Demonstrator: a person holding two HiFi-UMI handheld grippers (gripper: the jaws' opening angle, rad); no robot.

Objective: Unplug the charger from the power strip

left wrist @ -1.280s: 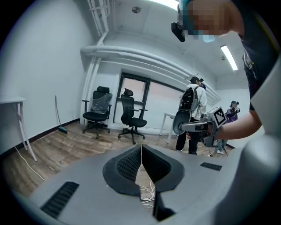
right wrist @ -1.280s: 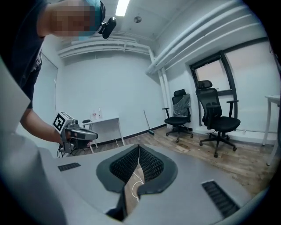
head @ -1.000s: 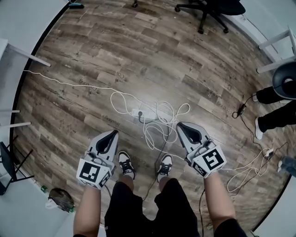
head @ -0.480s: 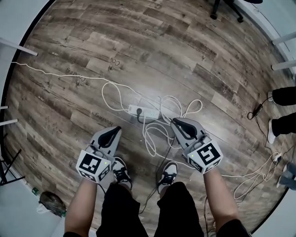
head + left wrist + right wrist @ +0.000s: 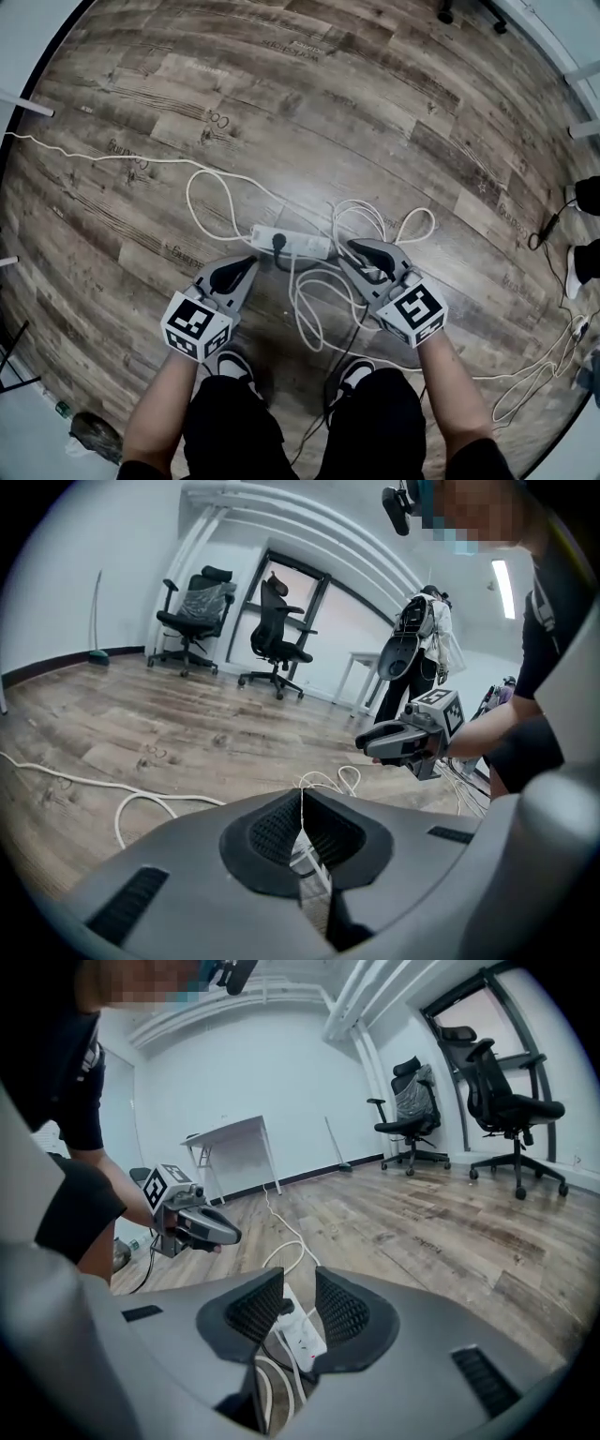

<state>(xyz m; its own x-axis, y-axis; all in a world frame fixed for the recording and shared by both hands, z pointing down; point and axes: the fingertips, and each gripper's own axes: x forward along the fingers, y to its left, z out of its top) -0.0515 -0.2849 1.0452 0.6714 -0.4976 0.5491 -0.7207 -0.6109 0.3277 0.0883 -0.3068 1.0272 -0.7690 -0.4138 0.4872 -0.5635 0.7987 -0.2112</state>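
Note:
A white power strip (image 5: 298, 245) lies on the wood floor with a black charger plug (image 5: 278, 242) seated near its left end. My left gripper (image 5: 247, 263) hangs just near-left of the strip, jaws shut with nothing between them (image 5: 302, 797). My right gripper (image 5: 353, 249) hovers off the strip's right end. Its jaws are opening (image 5: 298, 1283), with only air between the pads. Past them, in the right gripper view, the power strip (image 5: 302, 1337) lies on the floor below. Neither gripper touches the strip or the plug.
White cables (image 5: 314, 309) loop around the strip and trail left across the floor. My shoes (image 5: 354, 375) stand just behind the grippers. Another person's shoe (image 5: 574, 272) and more cords lie at the right edge. Office chairs (image 5: 192, 611) and a white table (image 5: 230, 1152) stand farther off.
Both grippers have dropped toward the floor and now sit close to the power strip. The head view has come nearer the floor. The right jaws have parted.

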